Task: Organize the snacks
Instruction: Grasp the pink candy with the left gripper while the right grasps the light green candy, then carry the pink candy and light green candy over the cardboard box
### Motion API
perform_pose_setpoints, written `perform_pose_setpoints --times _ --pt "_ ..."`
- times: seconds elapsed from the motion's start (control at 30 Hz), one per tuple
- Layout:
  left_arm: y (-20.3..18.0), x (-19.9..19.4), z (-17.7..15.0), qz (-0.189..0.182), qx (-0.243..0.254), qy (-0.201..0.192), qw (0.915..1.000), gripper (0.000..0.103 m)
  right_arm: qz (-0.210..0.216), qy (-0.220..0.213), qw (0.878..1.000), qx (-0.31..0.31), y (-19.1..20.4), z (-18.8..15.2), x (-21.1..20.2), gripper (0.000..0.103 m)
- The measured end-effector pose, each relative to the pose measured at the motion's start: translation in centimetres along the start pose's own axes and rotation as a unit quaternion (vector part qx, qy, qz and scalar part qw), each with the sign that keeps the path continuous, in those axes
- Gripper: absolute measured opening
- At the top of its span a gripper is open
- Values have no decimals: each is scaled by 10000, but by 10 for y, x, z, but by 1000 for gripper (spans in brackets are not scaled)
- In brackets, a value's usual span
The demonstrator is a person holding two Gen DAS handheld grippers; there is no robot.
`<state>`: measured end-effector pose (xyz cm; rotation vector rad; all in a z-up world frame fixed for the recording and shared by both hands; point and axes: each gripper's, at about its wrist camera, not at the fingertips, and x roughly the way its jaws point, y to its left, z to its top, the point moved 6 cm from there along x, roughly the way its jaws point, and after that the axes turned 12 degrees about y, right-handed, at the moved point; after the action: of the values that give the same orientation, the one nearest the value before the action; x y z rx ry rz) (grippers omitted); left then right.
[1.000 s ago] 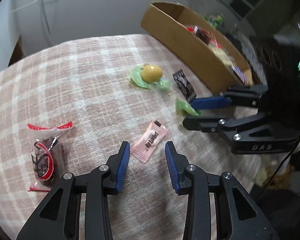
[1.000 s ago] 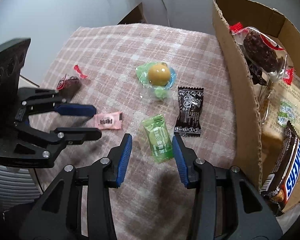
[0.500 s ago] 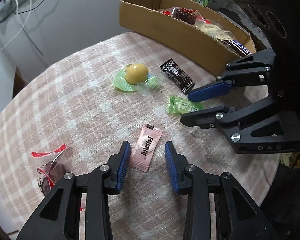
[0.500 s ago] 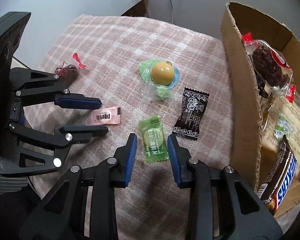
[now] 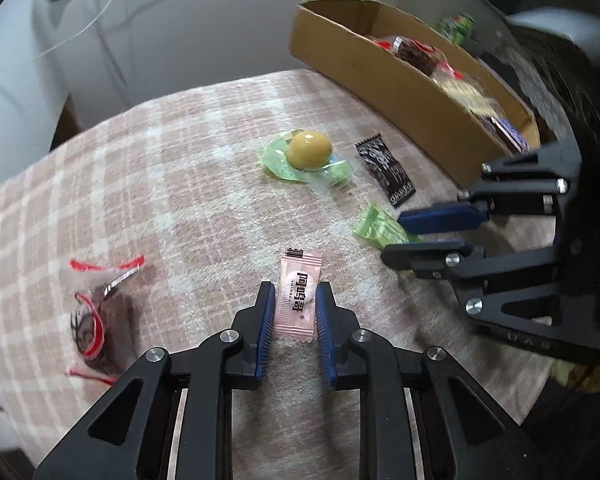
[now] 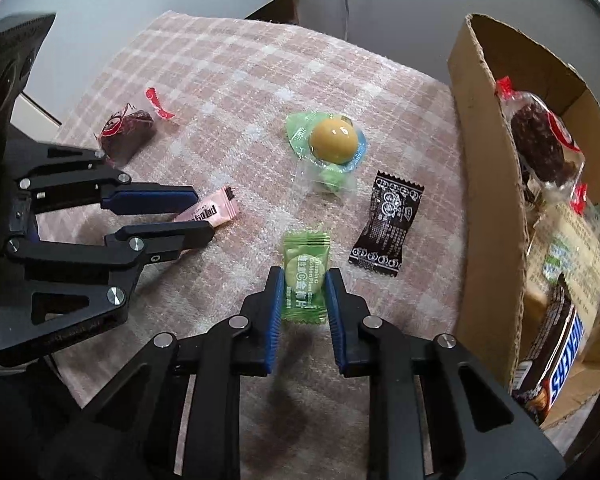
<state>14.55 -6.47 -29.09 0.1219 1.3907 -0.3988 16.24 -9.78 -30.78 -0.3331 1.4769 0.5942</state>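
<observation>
The cardboard box [image 6: 488,208] is sitting at the worktop's right edge, nearer the right claw [image 6: 300,280]. That claw has just been closing onto the green candy [image 6: 305,276], gripping across its width; the left claw [image 5: 290,296] is likewise pinching the pink candy [image 5: 298,294], its length running along the fingers.

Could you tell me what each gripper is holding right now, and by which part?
Left gripper: pink packet, by its long sides. Right gripper: green packet, likewise. Both packets lie on the cloth.
</observation>
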Motion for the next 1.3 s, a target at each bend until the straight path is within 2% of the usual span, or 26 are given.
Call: perform_pose_setpoints --times 0.13,0.33,0.4,0.47,0.7,0.73,0.83,0.87,0.93,1.2,1.3 --pt "10 -4 -7 -167 -546 -140 9983 19 122 -143 9994 286 -6 -9 -5 22" --pt "17 -10 -22 -365 -1218 -303 9914 19 267 -335 9976 553 -4 -23 -15 22" --pt "13 -11 -27 -399 -1306 -344 9900 19 292 -413 9966 645 -6 -28 -21 22" --pt "11 -14 -30 -383 -1326 -366 9898 10 315 -496 9959 694 -7 -32 -28 22" --pt "15 -12 -30 -145 -1270 -407 9910 10 290 -469 9958 725 -9 -34 -28 22" --pt "17 -12 -29 -187 -1368 -399 9896 10 289 -465 9958 733 -9 -35 -28 22" --pt "21 -15 -31 -425 -1513 -400 9868 18 278 -443 9958 750 -10 -34 -27 22" --pt "21 -17 -31 -466 -1500 -430 9866 23 264 -431 9959 751 -9 -33 -26 22" --pt "19 -17 -30 -475 -1393 -409 9883 25 228 -411 9963 724 -8 -32 -24 22" --pt "-7 -4 -11 13 -802 -225 9965 25 181 -380 9961 774 -8 -33 -22 22" --pt "-14 -1 -6 334 -508 -203 9979 24 168 -404 9958 804 -10 -34 -23 22"
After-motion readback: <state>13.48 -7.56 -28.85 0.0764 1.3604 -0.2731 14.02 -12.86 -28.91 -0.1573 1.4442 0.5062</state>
